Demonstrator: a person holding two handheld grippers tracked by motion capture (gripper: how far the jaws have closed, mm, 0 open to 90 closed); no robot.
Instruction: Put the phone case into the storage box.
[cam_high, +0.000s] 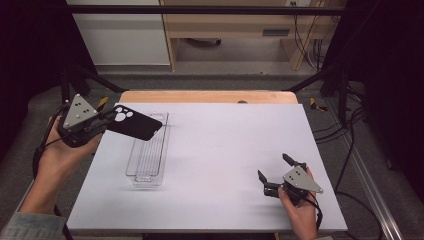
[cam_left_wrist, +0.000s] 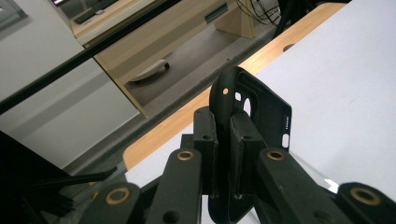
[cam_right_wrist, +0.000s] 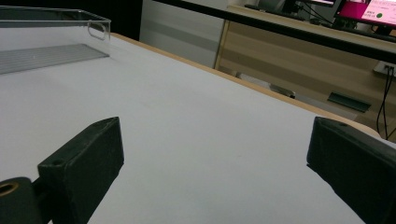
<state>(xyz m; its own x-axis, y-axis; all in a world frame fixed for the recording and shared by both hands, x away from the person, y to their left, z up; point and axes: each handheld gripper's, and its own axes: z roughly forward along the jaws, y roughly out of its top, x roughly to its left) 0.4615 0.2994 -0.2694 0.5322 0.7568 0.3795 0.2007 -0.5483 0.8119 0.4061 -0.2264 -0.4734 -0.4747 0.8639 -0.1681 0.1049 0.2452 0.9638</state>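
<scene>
The left gripper is clamping a black plastic phone case by one end; the case is hanging over the far end of the clear rectangular tray, long axis crossing the tray's; the right gripper is resting wide open, empty, well apart.

Matt black phone case, clear ribbed plastic tray.

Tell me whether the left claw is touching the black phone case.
Touching. The left gripper view shows the left claw shut on the phone case, both pads pressed against its edge.
</scene>
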